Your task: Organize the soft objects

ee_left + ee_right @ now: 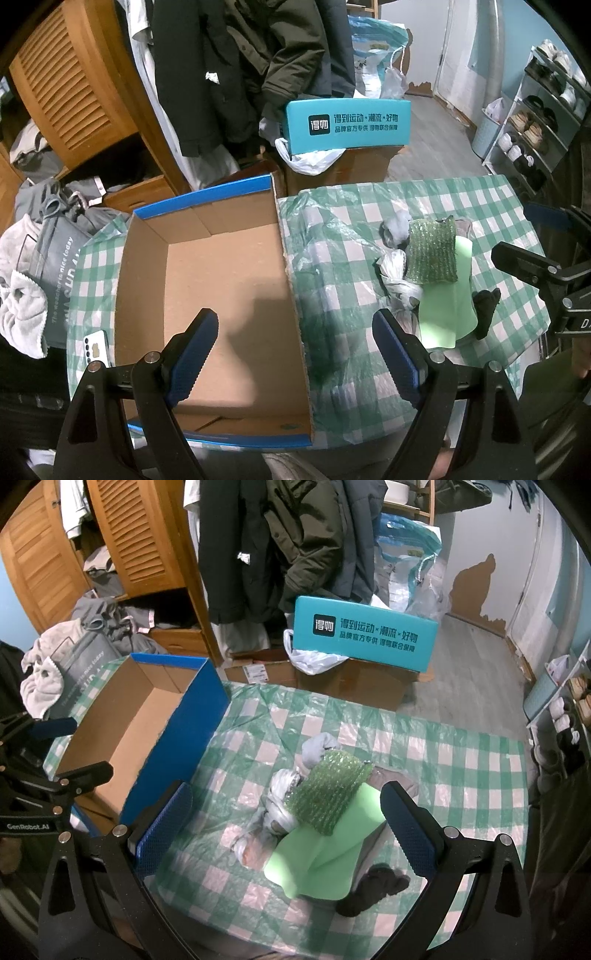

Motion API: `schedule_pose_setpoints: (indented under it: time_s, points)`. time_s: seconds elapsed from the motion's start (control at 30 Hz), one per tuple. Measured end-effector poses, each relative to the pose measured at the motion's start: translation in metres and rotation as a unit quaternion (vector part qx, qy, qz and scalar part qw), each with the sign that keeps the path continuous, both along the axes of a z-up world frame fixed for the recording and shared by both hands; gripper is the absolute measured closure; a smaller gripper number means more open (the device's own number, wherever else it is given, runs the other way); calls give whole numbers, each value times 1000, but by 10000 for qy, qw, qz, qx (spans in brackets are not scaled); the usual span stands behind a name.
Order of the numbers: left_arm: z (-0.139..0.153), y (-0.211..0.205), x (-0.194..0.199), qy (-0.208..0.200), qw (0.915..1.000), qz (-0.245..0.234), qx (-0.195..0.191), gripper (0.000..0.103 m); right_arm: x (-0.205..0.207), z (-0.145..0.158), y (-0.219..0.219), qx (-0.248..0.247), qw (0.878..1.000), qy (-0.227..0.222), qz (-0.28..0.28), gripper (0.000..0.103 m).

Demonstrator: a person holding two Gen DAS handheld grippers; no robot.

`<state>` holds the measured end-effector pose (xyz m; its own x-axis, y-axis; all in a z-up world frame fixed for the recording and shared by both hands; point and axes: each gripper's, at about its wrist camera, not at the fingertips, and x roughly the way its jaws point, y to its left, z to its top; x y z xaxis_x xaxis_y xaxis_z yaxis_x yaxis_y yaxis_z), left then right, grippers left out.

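1. Soft objects lie in one heap on the checked surface (443,760), right of the cardboard box (221,280): green mesh pad (330,790) on top, pale green sheet (325,853) under it, grey cloth (317,747) behind, crumpled white bag (280,805) on the left, dark sock-like item (373,886) at the near edge. The box interior shows only bare cardboard; judged: nothing sorted yet.
2. Left tool (295,347): released, jaws spread wide, nothing between them. It hangs over the box's near right wall, pointing forward and down.
3. Right tool (288,823): also released and empty. Its jaws straddle the heap from above, the right finger near the sheet's edge, the left finger beside the box's blue outer wall (177,746). Contact with the heap cannot be told.
4. Risk: items overlap, so a closing pinch could take the mesh pad and sheet together, or drag the bag along.
5. Risk: the sheet looks thin and slick; it may slip out, or fold under the pad, during a lift.
6. Risk: the plastic cover on the surface is loose and wrinkled; a low grasp could catch it and shift the heap.
7. Risk: the left tool sits at the box wall; a careless move could nudge the box.
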<state>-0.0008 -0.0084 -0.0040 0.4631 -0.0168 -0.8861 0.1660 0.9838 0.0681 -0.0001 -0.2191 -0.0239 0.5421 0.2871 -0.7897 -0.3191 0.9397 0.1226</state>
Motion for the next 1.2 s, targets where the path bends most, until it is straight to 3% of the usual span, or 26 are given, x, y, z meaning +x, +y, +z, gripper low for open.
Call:
schedule_pose_setpoints:
  time_s: [1.2]
  points:
    - [-6, -5, -9, 47, 10000, -17, -5, 16, 4, -2, -6, 10, 10000, 50, -21, 2]
